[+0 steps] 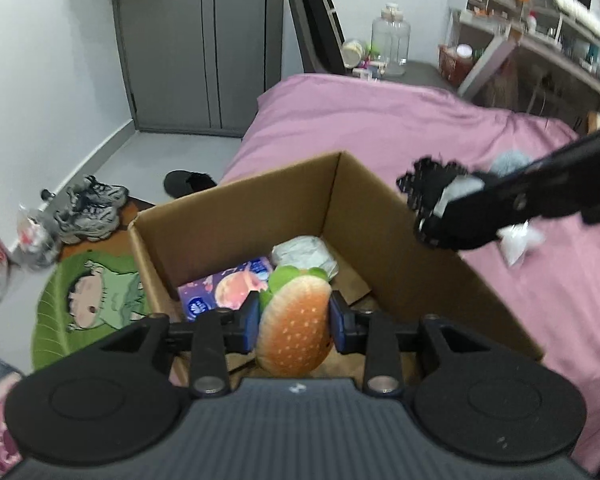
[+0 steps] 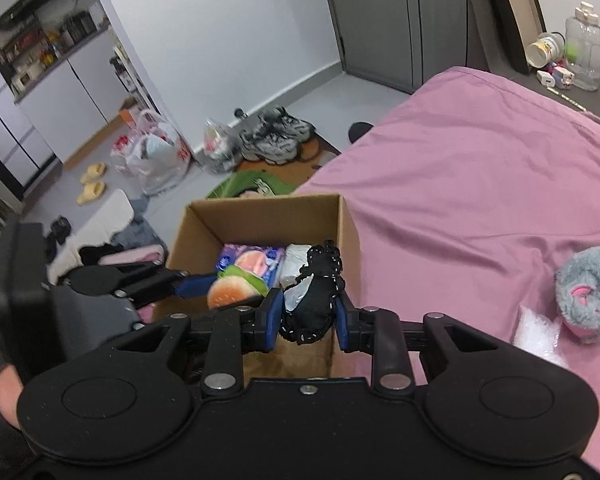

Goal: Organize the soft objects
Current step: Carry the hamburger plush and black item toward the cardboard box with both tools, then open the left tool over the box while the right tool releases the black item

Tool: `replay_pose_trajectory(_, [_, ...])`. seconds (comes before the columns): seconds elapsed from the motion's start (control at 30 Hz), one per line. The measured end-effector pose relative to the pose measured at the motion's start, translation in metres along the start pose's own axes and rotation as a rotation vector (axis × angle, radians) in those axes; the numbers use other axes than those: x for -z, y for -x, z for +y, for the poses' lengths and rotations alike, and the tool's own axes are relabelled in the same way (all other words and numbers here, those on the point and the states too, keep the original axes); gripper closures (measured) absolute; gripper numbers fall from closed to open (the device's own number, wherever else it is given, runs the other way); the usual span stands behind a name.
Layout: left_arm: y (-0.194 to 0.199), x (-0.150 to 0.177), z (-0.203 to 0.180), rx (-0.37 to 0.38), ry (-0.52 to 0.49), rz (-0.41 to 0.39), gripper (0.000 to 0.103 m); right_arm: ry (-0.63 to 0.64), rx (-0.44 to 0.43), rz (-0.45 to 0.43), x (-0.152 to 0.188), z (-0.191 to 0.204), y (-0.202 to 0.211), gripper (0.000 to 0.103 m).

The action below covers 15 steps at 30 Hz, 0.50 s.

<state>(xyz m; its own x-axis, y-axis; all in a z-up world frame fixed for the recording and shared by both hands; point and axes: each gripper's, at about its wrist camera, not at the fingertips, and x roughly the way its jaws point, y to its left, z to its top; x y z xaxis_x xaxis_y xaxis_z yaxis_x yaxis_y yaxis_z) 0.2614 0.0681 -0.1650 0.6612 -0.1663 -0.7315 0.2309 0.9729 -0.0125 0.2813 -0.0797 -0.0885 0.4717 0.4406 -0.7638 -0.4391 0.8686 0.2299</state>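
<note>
A pink bedspread (image 2: 480, 168) covers the bed, and an open cardboard box (image 1: 236, 216) sits at its edge. Inside the box lie a purple printed pack (image 1: 228, 288) and a pale crumpled bundle (image 1: 304, 254). A grey fluffy toy (image 2: 588, 284) rests on the bedspread, well apart from the box. The left gripper (image 1: 294, 322) grasps a hamburger plush (image 1: 294, 328) over the box. The right gripper (image 2: 308, 314) is clenched on a black lacy cloth (image 2: 318, 300) above the box's right wall.
</note>
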Motion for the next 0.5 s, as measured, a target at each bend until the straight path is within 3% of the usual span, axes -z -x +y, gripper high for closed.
replay_pose_trajectory(0.17, [-0.004,0.001,-0.007,-0.046,-0.032,0.023,0.062,-0.042,-0.003,-0.016,0.007,-0.009,-0.002,0.075])
replay_pose_trajectory(0.27, [-0.005,0.000,-0.010,-0.046,-0.026,0.023,0.051,-0.072,-0.012,-0.035,0.011,-0.012,0.001,0.075])
replay_pose_trajectory(0.4, [0.003,0.000,-0.012,-0.056,0.003,-0.002,0.029,-0.067,-0.025,-0.059,0.015,-0.012,0.010,0.075])
replay_pose_trajectory(0.5, [0.016,0.000,-0.009,-0.069,0.036,-0.042,0.025,-0.078,-0.027,-0.075,0.018,-0.014,0.014,0.074])
